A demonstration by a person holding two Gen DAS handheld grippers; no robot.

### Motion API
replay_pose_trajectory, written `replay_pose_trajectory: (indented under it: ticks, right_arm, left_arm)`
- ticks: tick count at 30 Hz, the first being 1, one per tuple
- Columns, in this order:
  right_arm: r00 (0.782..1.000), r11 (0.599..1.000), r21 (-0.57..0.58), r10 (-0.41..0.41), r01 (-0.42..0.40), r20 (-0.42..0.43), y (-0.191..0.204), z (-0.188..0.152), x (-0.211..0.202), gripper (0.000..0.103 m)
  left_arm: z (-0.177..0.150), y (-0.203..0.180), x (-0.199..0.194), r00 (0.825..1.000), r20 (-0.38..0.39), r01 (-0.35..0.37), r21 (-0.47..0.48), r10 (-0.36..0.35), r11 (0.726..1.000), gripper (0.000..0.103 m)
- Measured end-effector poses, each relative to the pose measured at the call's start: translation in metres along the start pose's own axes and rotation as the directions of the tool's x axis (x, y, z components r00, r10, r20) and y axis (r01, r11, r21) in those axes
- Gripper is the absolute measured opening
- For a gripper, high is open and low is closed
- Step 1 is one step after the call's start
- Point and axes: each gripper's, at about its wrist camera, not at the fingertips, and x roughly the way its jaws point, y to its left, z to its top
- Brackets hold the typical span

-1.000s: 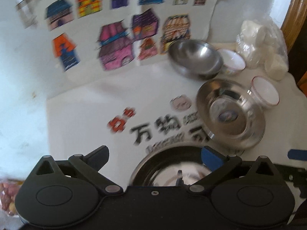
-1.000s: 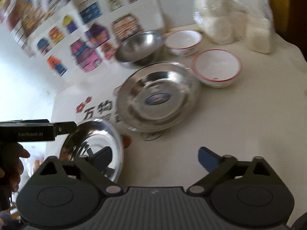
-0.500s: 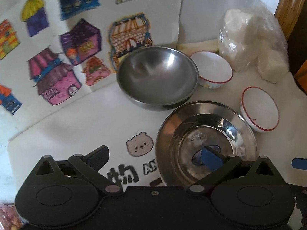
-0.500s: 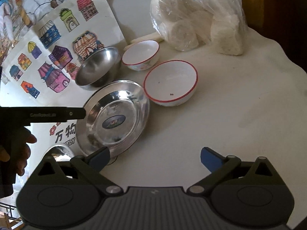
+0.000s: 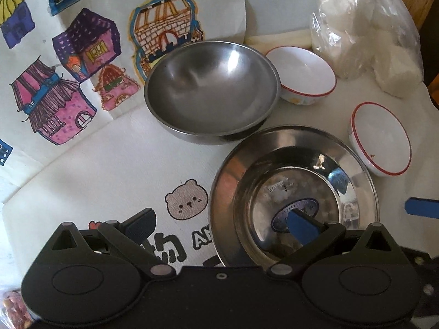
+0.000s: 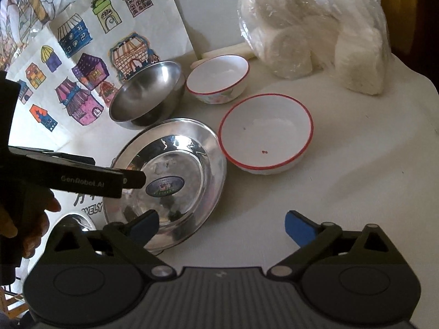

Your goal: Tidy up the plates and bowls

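Note:
A steel plate (image 5: pixel 356 170) (image 6: pixel 208 148) lies on the table. Behind it stands a steel bowl (image 5: pixel 211 93) (image 6: pixel 148 93). Two white bowls with red rims stand to the right: the far one (image 5: pixel 301 74) (image 6: pixel 219 76) and the near one (image 5: pixel 381 137) (image 6: pixel 266 134). My left gripper (image 5: pixel 219 224) is open over the plate's left rim, its right finger above the plate's middle. My right gripper (image 6: pixel 222 226) is open and empty, its left finger over the plate's near edge. A second steel plate (image 6: pixel 72 220) shows at the lower left of the right wrist view.
A plastic bag of white rolls (image 5: pixel 367 27) (image 6: pixel 315 27) sits at the back right. A sheet with coloured house drawings (image 5: pixel 82 54) (image 6: pixel 82 63) leans behind the bowls. A printed mat (image 5: pixel 109 186) covers the left of the table.
Both grippers have moved forward and right, from the second plate at the left toward the steel plate and bowls. Both stay open.

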Motion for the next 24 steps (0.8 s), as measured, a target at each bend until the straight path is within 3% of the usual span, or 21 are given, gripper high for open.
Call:
replay_pose_trajectory:
  ticks: [4,11,17,19,24]
  right_arm:
    - [1.000,1.000,0.011,0.027,-0.027,-0.010,-0.001,0.001,0.003,0.089]
    - [0.998,0.998,0.019,0.055,-0.055,-0.018,0.000,0.003,0.009,0.076]
    - [0.998,0.998,0.039,0.058,-0.057,-0.028,-0.002,0.002,0.017,0.054]
    - [0.997,0.996,0.055,0.069,-0.067,-0.037,-0.004,0.002,0.018,0.041]
    - [0.996,0.995,0.067,0.083,-0.080,-0.045,-0.002,0.003,0.017,0.024]
  left_arm:
    - [-0.001,0.000,-0.002,1.000,0.007,0.006,-0.009,-0.005,1.000,0.100]
    - [-0.002,0.000,-0.002,0.999,0.001,0.033,-0.019,-0.033,0.999,0.081]
    - [-0.003,0.004,0.003,0.996,-0.024,0.087,-0.048,-0.088,0.995,0.062]
    - [-0.006,0.005,0.007,0.992,-0.034,0.115,-0.063,-0.117,0.991,0.054]
    - [-0.008,0.008,0.006,0.994,-0.023,0.104,-0.069,-0.106,0.992,0.038]
